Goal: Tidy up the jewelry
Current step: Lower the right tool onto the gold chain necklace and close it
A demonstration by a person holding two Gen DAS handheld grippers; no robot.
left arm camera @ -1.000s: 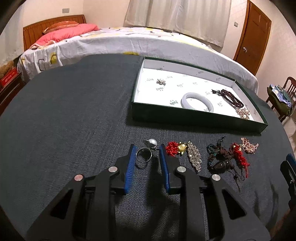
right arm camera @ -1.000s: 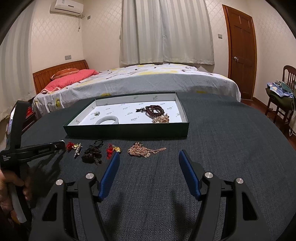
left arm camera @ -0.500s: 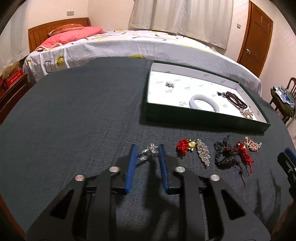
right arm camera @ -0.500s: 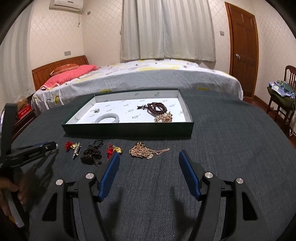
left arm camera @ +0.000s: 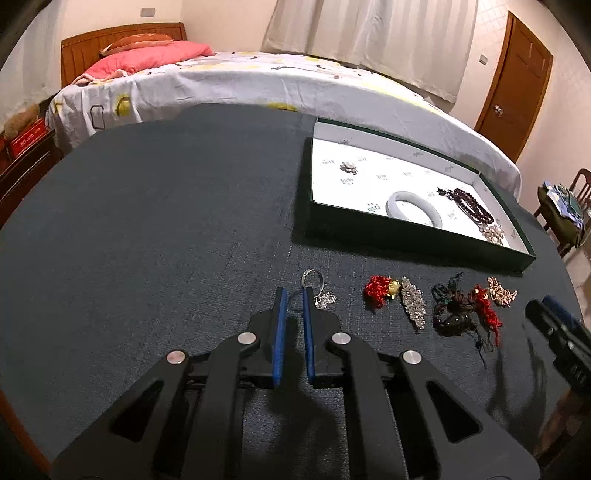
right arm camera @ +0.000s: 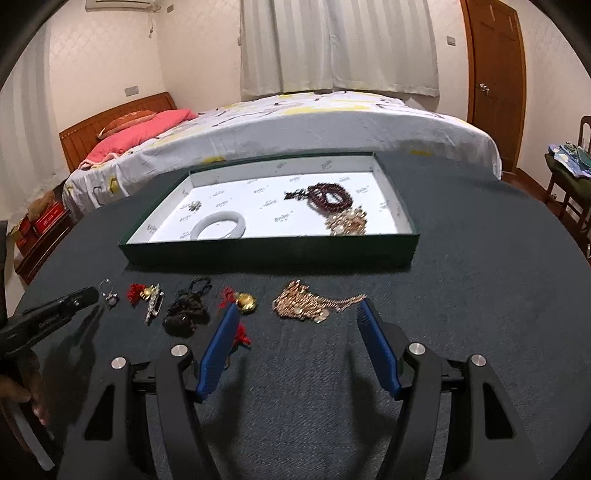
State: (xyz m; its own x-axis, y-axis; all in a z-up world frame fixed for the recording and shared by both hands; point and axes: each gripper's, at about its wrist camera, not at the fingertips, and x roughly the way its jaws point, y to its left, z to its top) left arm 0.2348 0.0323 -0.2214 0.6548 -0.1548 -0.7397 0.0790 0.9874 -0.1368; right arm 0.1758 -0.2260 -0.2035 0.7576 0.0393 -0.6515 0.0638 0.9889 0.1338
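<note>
Green tray holds white bangle, dark bead bracelet, pearl cluster, small brooch. Left gripper pinches silver ring before the tray; right gripper gapes empty over gold chain.

Warm lamplight fills a bedroom: a bed with a patterned white sheet and pink pillow, wooden headboard behind, pale curtains drawn, a brown door shut at right, chair beside it.
</note>
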